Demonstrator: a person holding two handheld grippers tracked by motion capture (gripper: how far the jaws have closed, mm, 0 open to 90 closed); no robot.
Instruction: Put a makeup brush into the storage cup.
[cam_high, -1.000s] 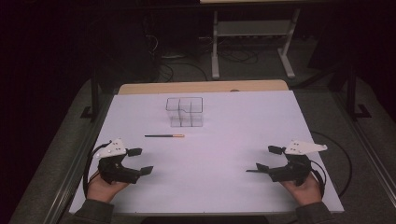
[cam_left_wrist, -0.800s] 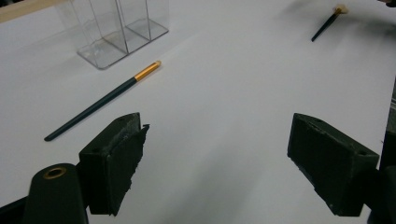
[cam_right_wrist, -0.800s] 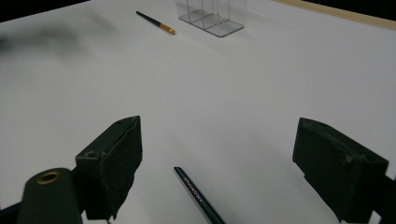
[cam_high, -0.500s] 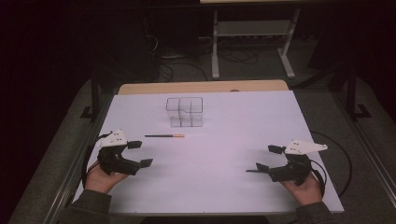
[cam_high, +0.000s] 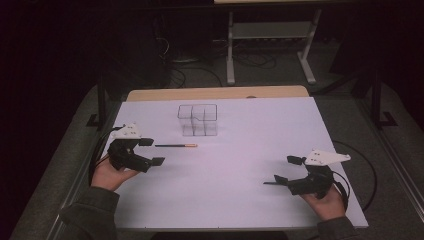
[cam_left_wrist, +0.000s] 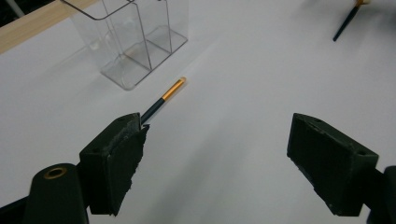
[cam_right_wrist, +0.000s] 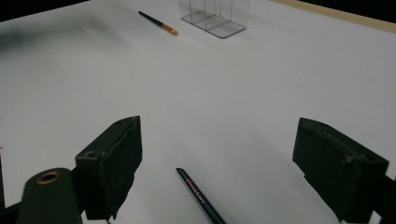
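Left gripper (cam_high: 151, 151) spread and empty, its jaws beside the near pencil (cam_high: 176, 146), which lies flat just before the clear organizer (cam_high: 197, 120). Right gripper (cam_high: 286, 170) also spread, straddling a second pencil (cam_right_wrist: 201, 197) on the table (cam_high: 240, 200). Judged: nothing grasped yet; both pencils left to place.

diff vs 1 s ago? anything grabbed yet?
Left gripper has moved forward toward the near pencil, jaws open, nothing grabbed. Right gripper unmoved, open over the second pencil. Both pencils and the clear organizer stayed put.

a white table (cam_high: 240, 165) carries a clear divided holder (cam_high: 198, 120) and two dark pencils (cam_high: 176, 146) (cam_right_wrist: 201, 196).
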